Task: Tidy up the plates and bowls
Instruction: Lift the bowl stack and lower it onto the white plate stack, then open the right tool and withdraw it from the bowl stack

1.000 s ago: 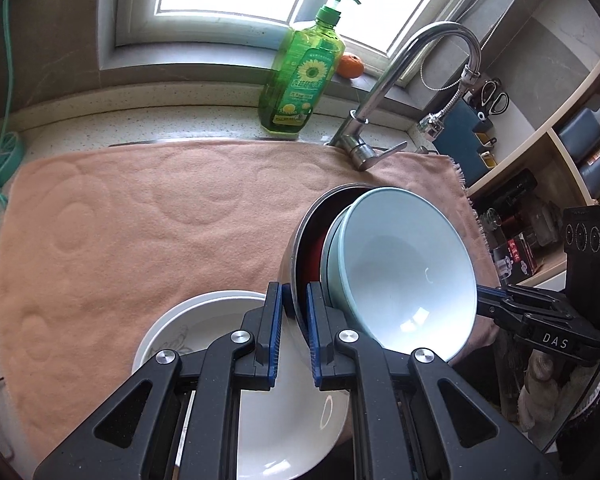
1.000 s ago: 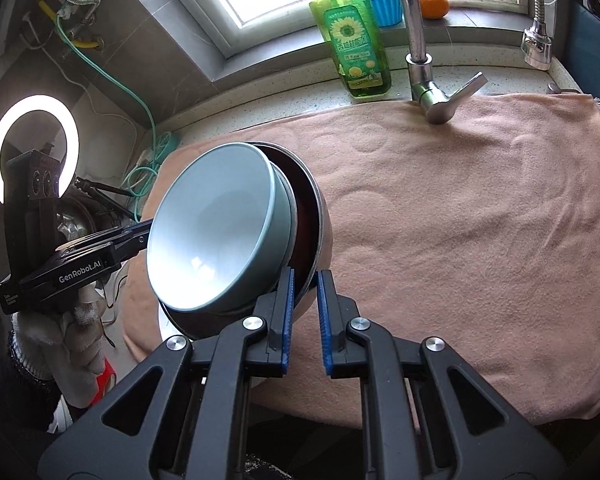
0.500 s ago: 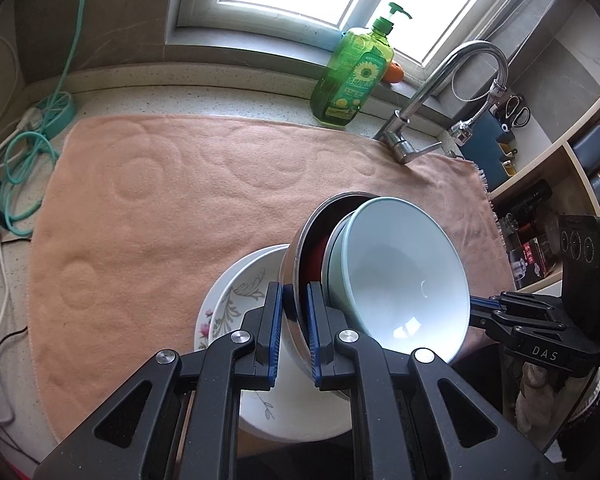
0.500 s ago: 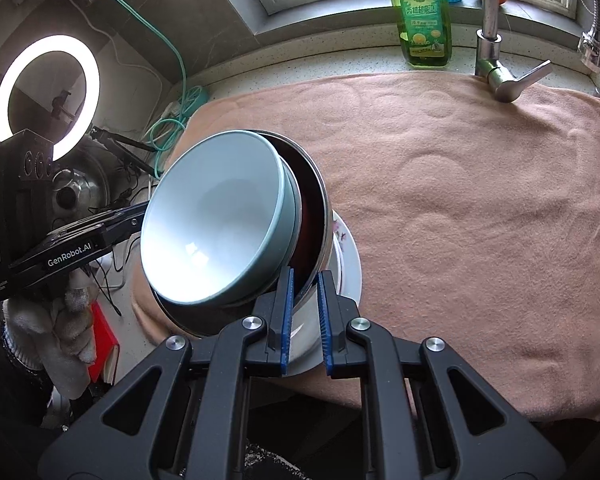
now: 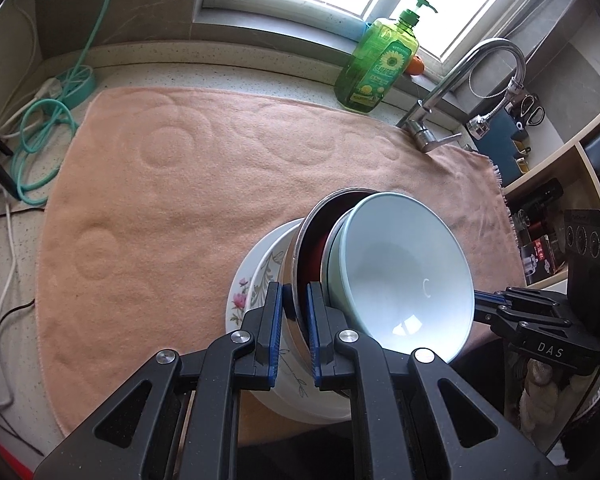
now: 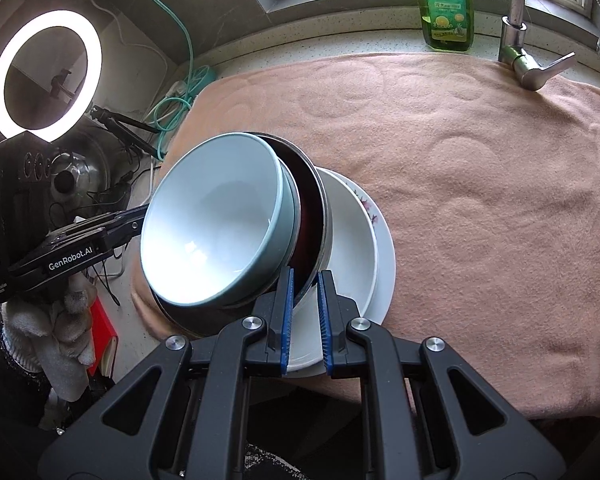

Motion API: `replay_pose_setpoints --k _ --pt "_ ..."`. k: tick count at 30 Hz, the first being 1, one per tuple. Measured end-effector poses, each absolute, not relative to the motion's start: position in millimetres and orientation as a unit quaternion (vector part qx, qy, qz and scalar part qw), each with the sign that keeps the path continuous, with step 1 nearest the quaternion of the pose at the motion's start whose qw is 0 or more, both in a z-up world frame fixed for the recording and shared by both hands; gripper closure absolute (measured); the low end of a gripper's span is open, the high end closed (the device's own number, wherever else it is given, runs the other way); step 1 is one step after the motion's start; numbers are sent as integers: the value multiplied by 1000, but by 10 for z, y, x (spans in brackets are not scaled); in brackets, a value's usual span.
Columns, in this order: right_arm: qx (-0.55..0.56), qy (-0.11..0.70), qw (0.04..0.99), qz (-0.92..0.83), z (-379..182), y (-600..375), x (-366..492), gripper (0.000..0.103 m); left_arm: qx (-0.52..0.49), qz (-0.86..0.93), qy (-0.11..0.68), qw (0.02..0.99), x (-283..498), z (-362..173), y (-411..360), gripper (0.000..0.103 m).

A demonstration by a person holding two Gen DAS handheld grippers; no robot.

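Landmark for all positions: the pink towel (image 5: 204, 208) spread over the counter below the window.

Left of the towel, a coil of green hose (image 5: 40, 152) and white cables lie on the counter. In the right wrist view a lit ring lamp (image 6: 46, 76) stands further left, off the counter.

At the towel's near edge sits a white floral plate (image 5: 256, 280), with a plain white bowl (image 6: 352, 236) resting in it.

Above that plate, a steel bowl (image 5: 300, 256) with a dark red inside is held tilted on its side, clear of the towel. A pale blue bowl (image 5: 400, 280) is nested inside it, its opening facing away from the towel.

The left gripper (image 5: 294, 320) pinches the steel bowl's rim between its blue-padded fingers (image 5: 275, 320), one pad outside the wall and one inside. The right gripper (image 6: 304, 312) pinches the opposite rim of the same bowl in the same way. Each gripper shows in the other's view, carried by a hand in a white knit glove (image 6: 56, 320).

At the towel's far edge stands a green soap bottle (image 5: 376, 64). To its right, a steel tap (image 5: 460, 92) rises at the towel's far right corner. Right of the towel, open shelves (image 5: 560, 184) hold small items, too small to identify.
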State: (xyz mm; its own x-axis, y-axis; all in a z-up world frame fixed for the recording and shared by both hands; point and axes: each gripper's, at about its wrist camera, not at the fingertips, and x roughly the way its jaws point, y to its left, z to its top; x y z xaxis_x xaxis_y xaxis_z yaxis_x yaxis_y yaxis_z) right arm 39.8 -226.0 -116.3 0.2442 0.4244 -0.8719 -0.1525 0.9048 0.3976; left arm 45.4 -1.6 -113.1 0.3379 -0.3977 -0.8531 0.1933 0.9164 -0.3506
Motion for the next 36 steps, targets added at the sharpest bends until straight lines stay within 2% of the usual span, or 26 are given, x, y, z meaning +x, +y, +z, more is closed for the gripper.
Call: replay_pose_setpoints --k 16,36 --pt "115 587 782 177 -1189 -2256 352 91 -93 -190 559 802 416 -1281 -12 93" --pt "109 575 795 162 -1091 -2289 253 91 -74 -188 544 814 323 -1221 16 91"
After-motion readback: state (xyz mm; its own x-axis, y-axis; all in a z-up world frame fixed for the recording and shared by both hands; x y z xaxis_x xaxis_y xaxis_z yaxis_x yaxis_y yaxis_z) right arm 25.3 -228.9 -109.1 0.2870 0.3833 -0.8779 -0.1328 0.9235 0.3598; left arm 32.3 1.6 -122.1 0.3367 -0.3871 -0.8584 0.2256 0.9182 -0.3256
